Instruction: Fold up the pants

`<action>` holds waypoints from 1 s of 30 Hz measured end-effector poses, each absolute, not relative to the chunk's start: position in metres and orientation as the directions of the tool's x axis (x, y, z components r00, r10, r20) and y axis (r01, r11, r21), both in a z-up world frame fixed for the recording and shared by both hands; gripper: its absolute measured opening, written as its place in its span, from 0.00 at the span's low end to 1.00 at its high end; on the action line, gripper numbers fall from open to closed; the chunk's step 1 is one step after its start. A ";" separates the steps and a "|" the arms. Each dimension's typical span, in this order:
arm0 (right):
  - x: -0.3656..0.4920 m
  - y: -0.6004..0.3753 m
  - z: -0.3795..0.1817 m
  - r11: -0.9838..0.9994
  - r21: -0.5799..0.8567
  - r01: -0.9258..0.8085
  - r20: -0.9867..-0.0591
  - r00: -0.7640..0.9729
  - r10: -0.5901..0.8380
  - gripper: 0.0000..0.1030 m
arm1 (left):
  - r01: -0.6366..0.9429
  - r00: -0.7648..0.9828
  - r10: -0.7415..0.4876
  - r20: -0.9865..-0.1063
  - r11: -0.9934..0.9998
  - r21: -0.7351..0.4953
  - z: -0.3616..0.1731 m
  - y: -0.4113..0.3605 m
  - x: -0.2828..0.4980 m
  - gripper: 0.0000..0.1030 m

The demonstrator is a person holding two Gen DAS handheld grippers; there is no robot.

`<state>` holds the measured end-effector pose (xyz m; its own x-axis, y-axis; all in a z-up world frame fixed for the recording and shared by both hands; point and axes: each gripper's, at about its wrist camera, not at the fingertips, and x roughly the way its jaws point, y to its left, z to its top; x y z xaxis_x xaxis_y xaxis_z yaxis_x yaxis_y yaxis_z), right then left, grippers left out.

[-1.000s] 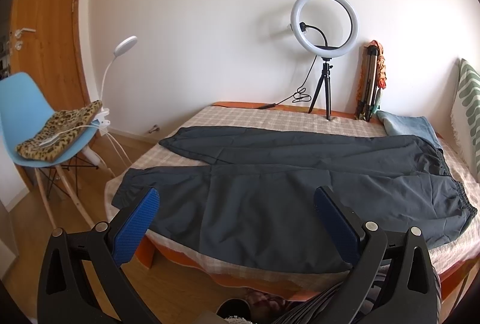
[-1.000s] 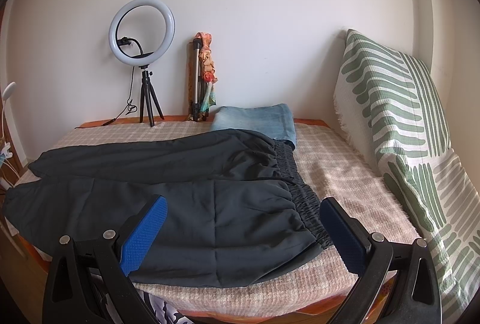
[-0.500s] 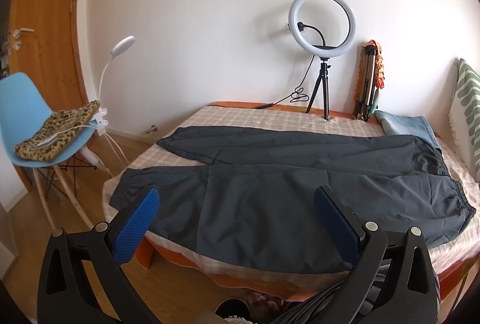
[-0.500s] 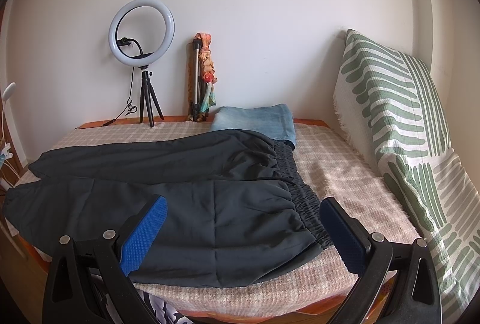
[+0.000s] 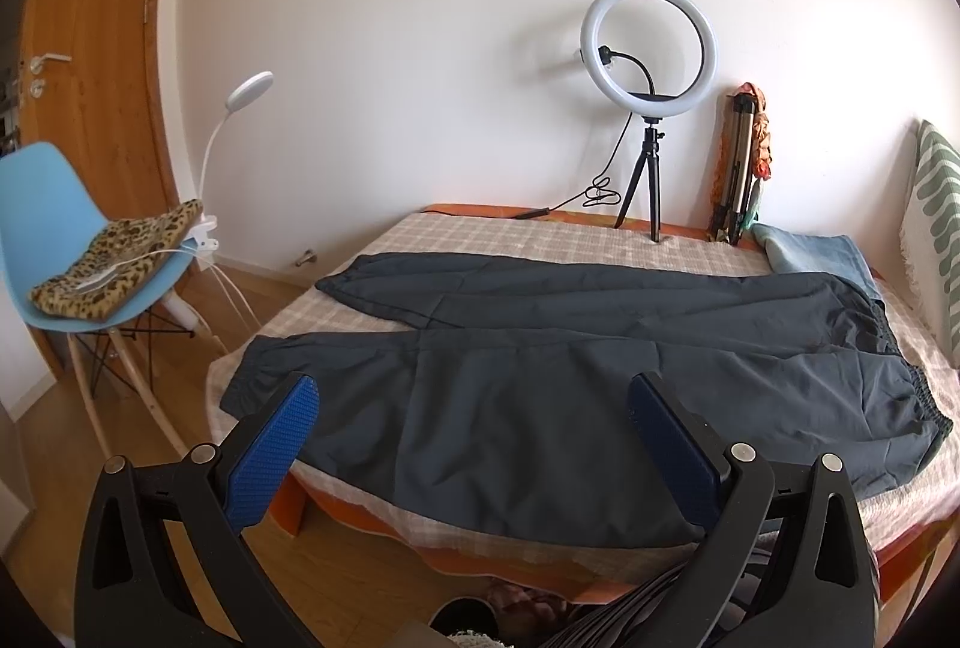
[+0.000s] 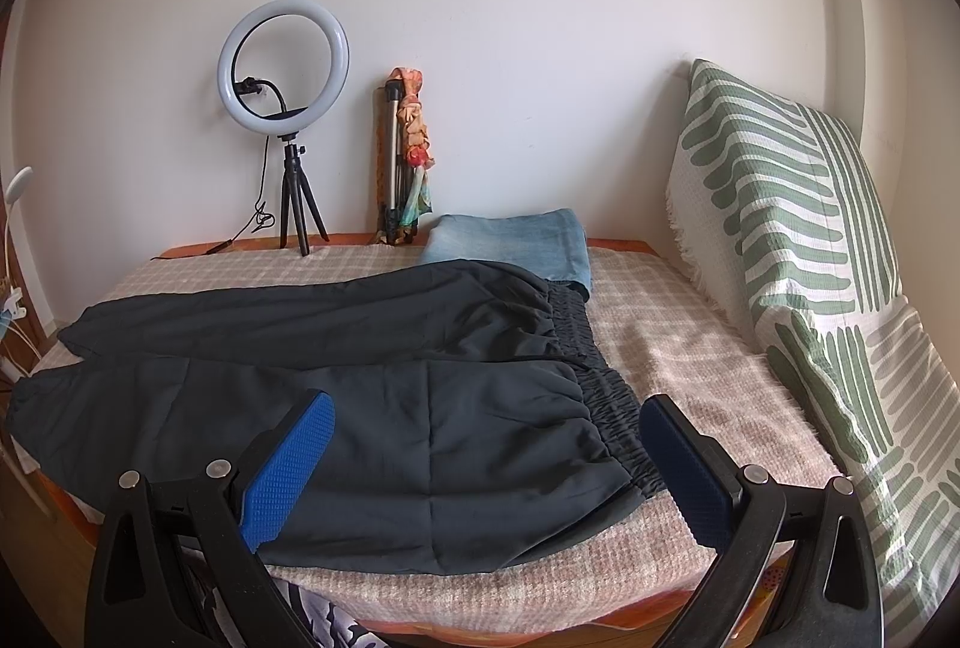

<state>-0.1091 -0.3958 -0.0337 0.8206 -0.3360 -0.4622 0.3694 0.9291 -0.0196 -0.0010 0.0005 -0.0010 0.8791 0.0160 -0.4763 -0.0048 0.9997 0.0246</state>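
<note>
left gripper (image 5: 474,411) frame: two black plastic arms, each with a long teardrop-shaped cut-out
left gripper pads (image 5: 273,453): bright blue, fine waffle-grid texture; the other pad looks dark navy in shadow
left gripper screws: two round silver heads on each arm, just behind the pads
right gripper (image 6: 486,429) frame: same black arms with the same cut-outs
right gripper pads (image 6: 288,468): blue, grid-textured
right gripper screws: two silver heads on each arm
</note>
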 end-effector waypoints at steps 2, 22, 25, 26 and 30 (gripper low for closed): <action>-0.109 -0.396 -0.034 0.929 -0.019 0.369 -0.462 0.821 -0.336 1.00 | -0.008 0.879 0.018 -0.477 1.000 0.023 -0.002 0.002 -0.002 0.99; -0.108 -0.395 -0.034 0.931 -0.020 0.365 -0.465 0.821 -0.332 1.00 | -0.017 0.875 0.027 -0.484 1.000 0.025 -0.005 0.008 -0.001 0.99; -0.107 -0.393 -0.036 0.934 -0.026 0.356 -0.467 0.822 -0.326 1.00 | -0.025 0.869 0.032 -0.493 0.999 0.021 -0.008 0.011 0.001 0.99; -0.106 -0.393 -0.037 0.936 -0.029 0.352 -0.468 0.822 -0.324 1.00 | -0.027 0.866 0.031 -0.499 1.000 0.015 -0.010 0.013 0.002 0.99; -0.104 -0.393 -0.042 0.947 -0.041 0.320 -0.474 0.828 -0.300 0.99 | -0.028 0.854 0.024 -0.520 1.000 0.000 -0.013 0.019 0.005 0.99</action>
